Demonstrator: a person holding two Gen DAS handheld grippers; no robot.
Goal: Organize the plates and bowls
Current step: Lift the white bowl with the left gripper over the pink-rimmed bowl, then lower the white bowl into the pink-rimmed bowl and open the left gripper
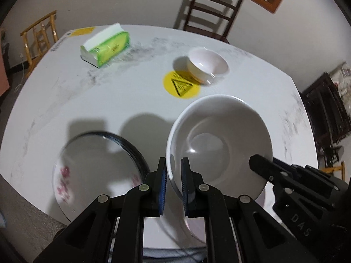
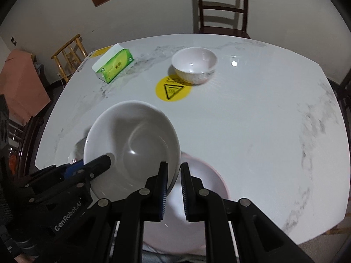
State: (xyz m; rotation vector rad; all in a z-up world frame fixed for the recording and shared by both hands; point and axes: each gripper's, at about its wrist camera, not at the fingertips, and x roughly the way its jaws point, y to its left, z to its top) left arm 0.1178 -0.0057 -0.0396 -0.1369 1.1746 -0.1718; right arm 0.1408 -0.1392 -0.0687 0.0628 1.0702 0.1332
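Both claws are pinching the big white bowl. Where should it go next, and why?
Probably onward to the small bowl by the yellow sticker. Left gripper and right gripper are shut on opposite rims of the big white bowl, held above the table, so bowls gather together.

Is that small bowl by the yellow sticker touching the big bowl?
Apart. In the right wrist view, bare table lies between the small bowl and the big bowl.

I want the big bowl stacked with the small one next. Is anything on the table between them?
Only a flat yellow sticker lies between the big white bowl, held by both hand-held grippers, and the small bowl. The tissue pack sits off to the side.
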